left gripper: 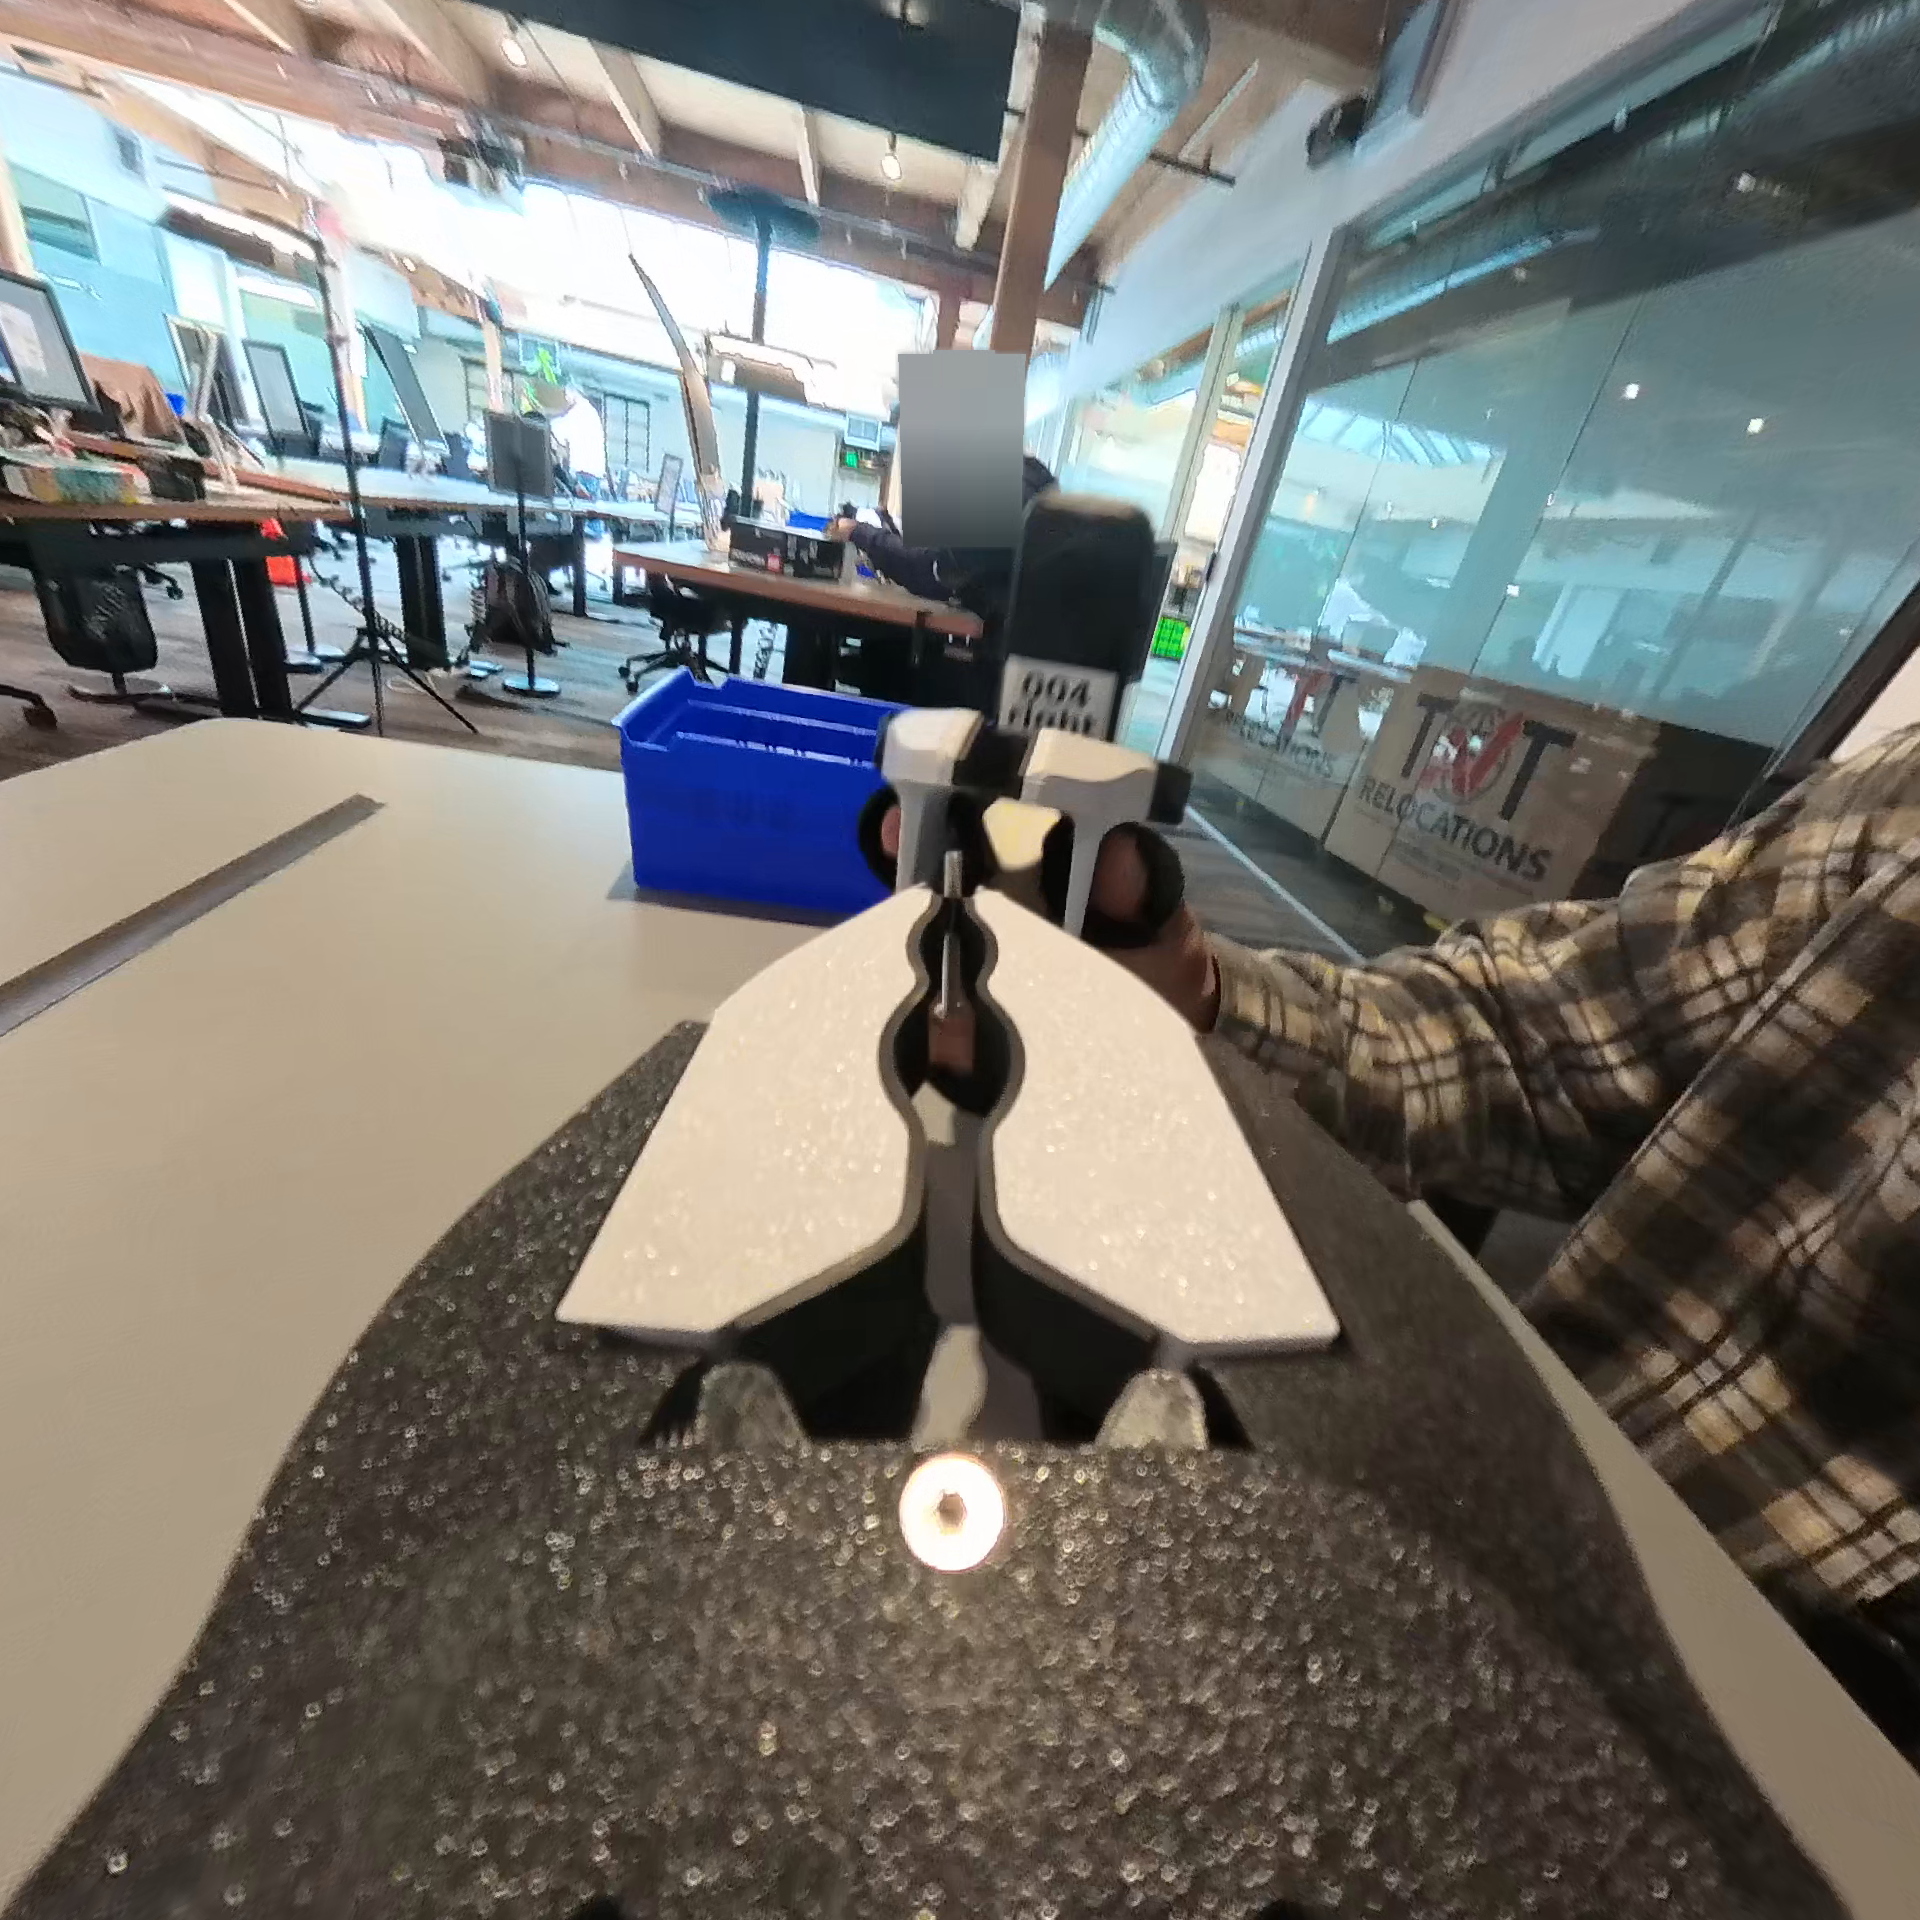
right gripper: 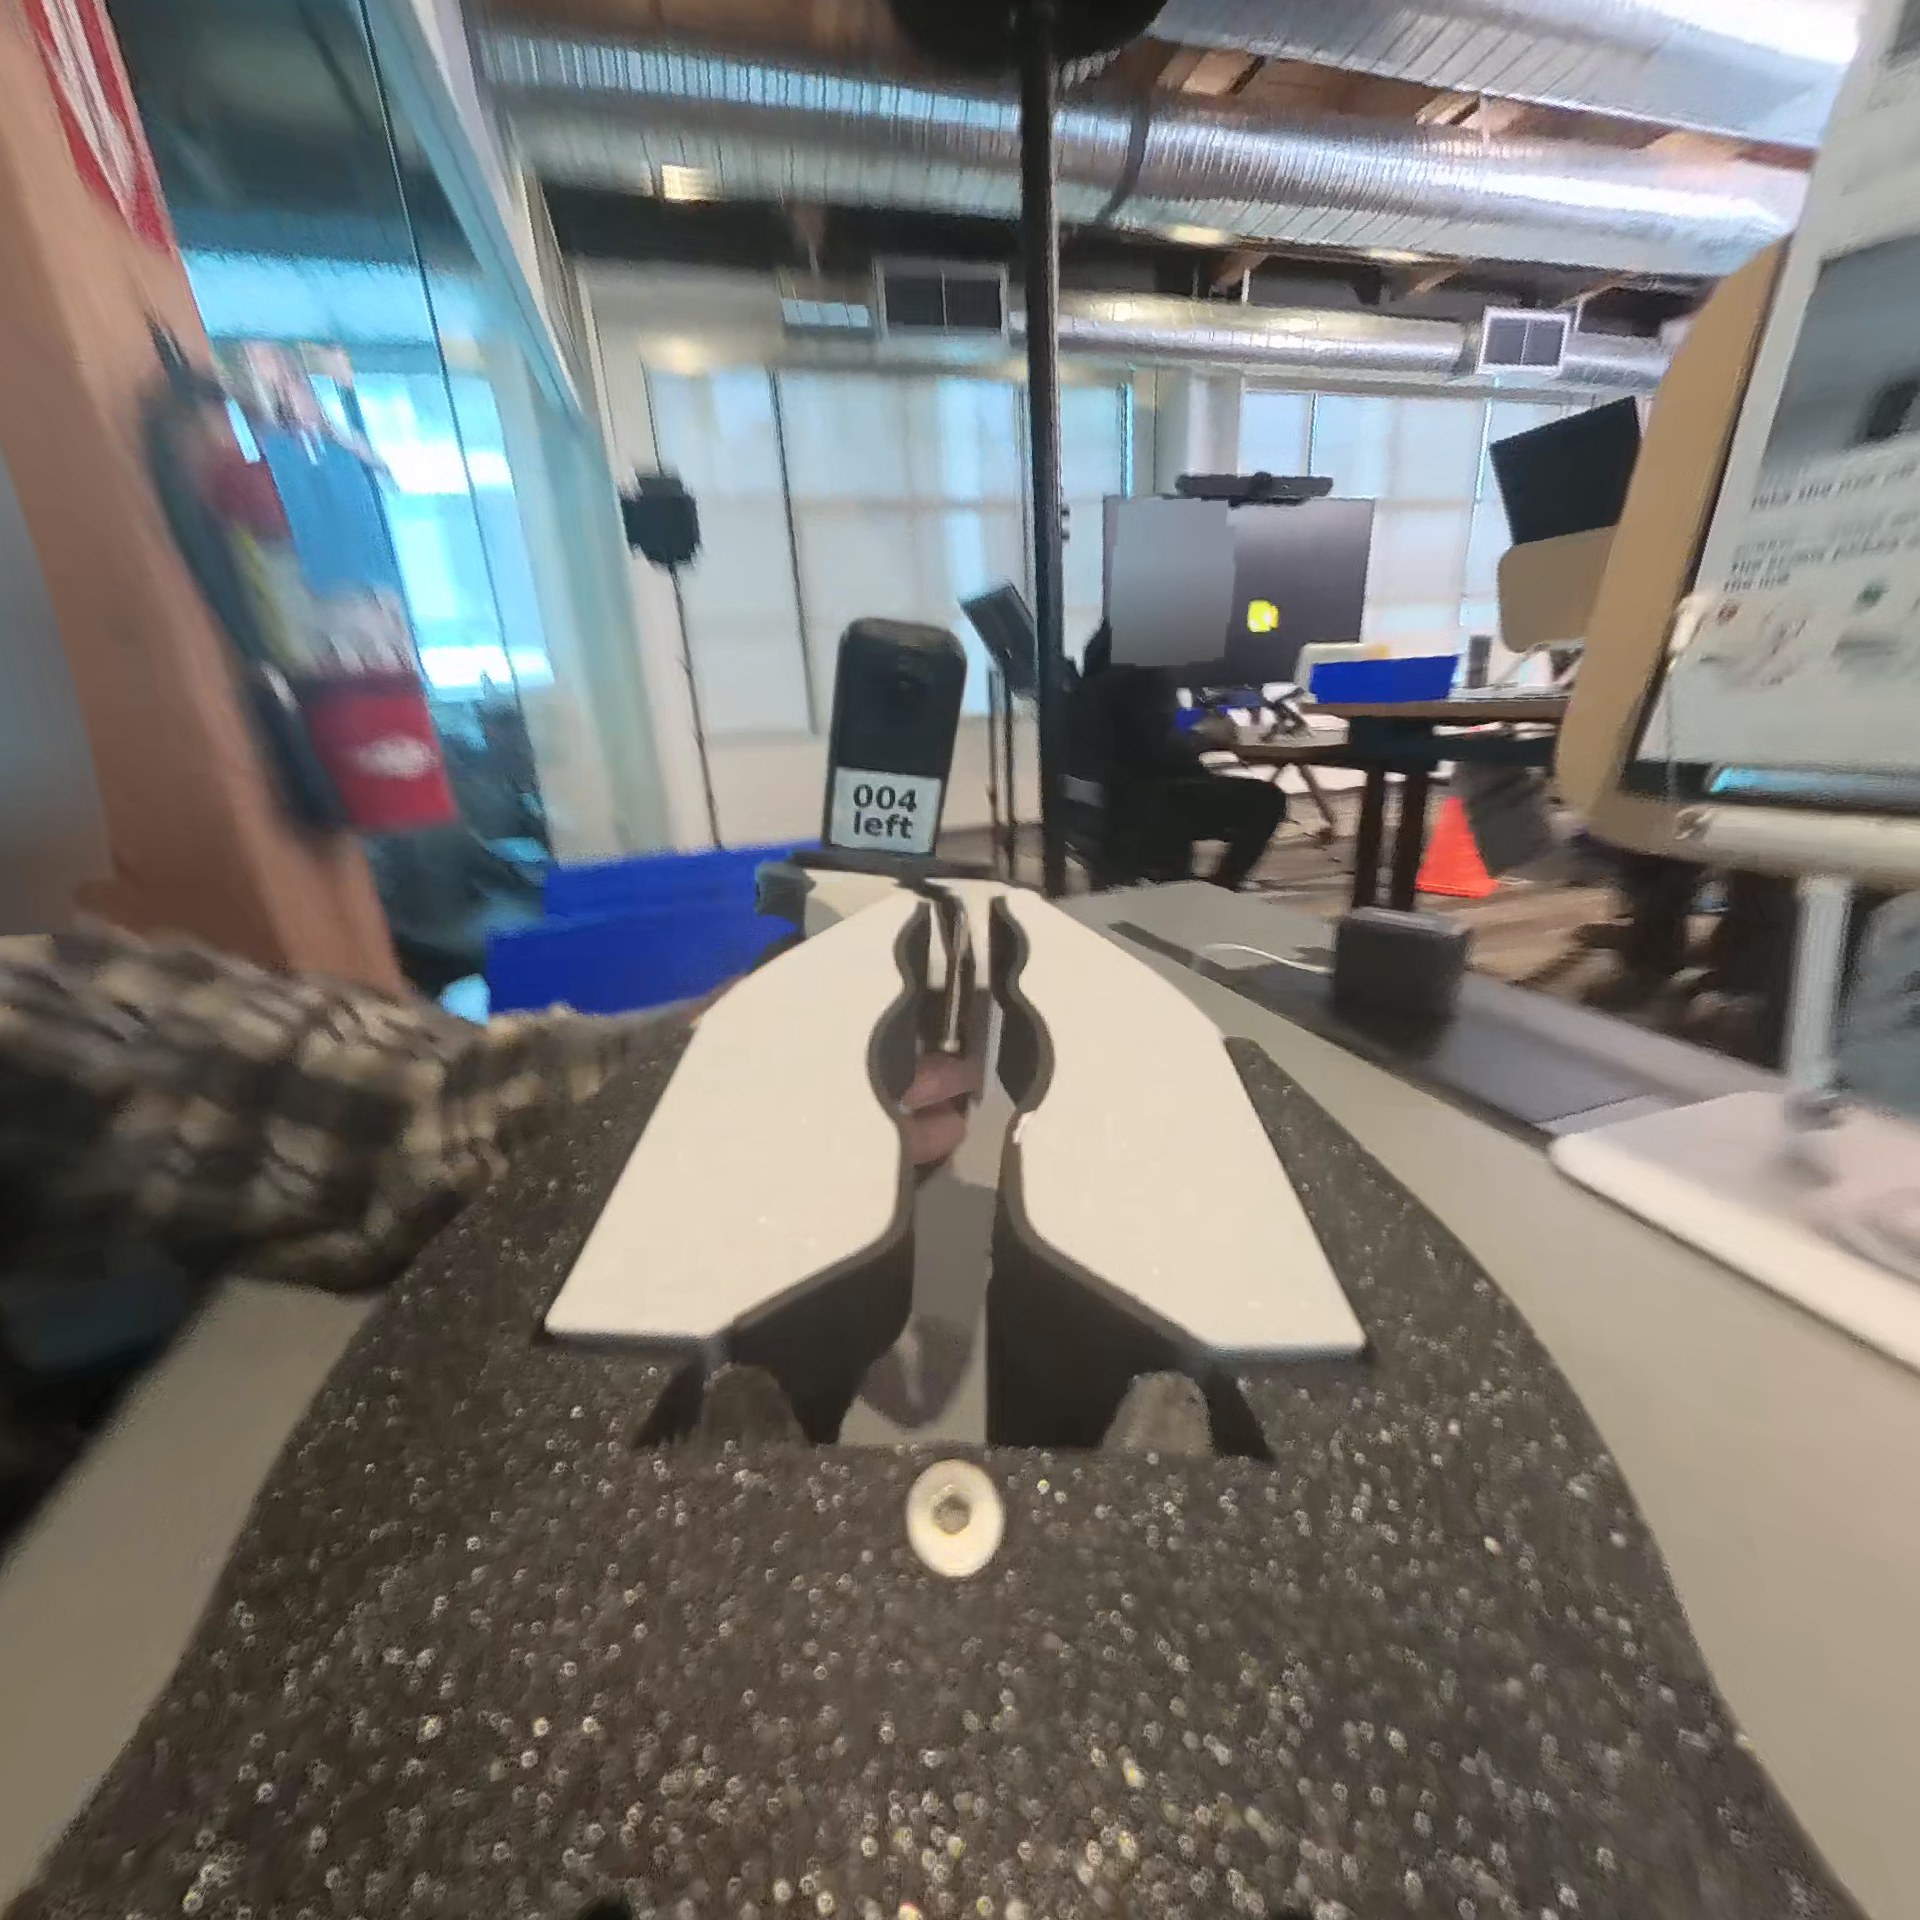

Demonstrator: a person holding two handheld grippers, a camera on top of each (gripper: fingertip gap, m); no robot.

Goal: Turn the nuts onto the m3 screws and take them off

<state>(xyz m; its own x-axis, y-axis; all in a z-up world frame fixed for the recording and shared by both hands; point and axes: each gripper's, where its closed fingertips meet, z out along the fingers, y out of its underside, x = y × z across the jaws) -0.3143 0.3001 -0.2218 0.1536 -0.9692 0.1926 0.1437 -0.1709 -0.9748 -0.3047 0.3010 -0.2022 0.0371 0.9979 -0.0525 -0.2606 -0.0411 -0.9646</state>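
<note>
Above the near edge of the pale grey table [left gripper: 260,1039], the two hand-held tongs meet tip to tip. The left gripper [left gripper: 948,914], with its white textured fingers, is clenched on a thin silver metal m3 screw [left gripper: 948,940]. The screw lies along the slot between the fingers, and its free end sticks out forward, past the fingertips. Directly in front of it, the right gripper [left gripper: 961,831] points back toward it, held by a hand in a black fingerless glove [left gripper: 1138,894] with a plaid sleeve [left gripper: 1558,1039] behind.

In the right wrist view, the right gripper [right gripper: 961,925] shows its fingers drawn close together around something thin and bright at the tips. This view is blurred, so I cannot tell if a nut is held there, or if only the screw passes between the fingers. The nut itself I cannot find in either view.

The relation that matters is this one: the long axis of the screw runs in line with both grippers, from the left one toward the right one, and the right fingertips are already at the free end of the screw. In my judgement, the turning must happen around this axis, so both tools should stay in one line.

A blue plastic bin [left gripper: 748,790] stands at the far edge of the table, well apart from the work.
</note>
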